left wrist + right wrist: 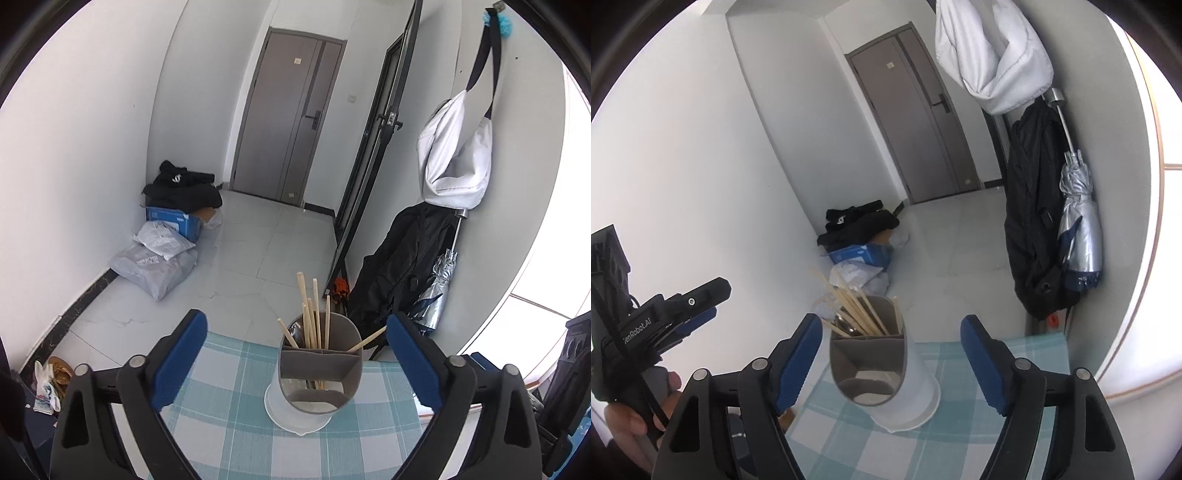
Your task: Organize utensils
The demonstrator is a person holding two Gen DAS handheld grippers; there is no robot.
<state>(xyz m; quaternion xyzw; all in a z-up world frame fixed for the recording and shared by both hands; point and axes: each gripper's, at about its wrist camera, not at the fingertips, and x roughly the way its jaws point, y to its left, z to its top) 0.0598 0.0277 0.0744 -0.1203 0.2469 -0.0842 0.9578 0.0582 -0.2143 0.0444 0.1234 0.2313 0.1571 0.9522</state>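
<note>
Utensil holder [314, 376] stands upright on a table with a blue-and-white checked cloth [229, 417], toward the far edge of the table. Grey insert with dividers, set in a white round base. The far compartment holds a bundle of wooden chopsticks [312, 317], upright and leaning in several directions; one leans out to the right over the rim. A metal spoon bowl [846, 325] shows among them in the right wrist view. The near compartments look empty from here, though the bottoms are partly hidden.

Left gripper [295, 332]: jaws spread wide, blue pads either side of the holder in its own view but clear of it, nothing between them being pinched. Right gripper [890, 332]: jaws likewise spread, pads apart from the holder's sides, nothing gripped. In the right wrist view the left tool appears at the left edge, with a hand [639, 410] wrapped around its handle.

Beyond the table: pale tiled floor [258, 240], a grey door [284, 122] at the far end. Far left against the wall, a blue box [173, 221] with black clothing [181, 188] piled on it and grey plastic parcels [155, 266] in front. On the right wall a white bag [454, 155] hangs by a dark strap, with a black jacket [399, 266] and a folded silver umbrella [439, 280] below it.
</note>
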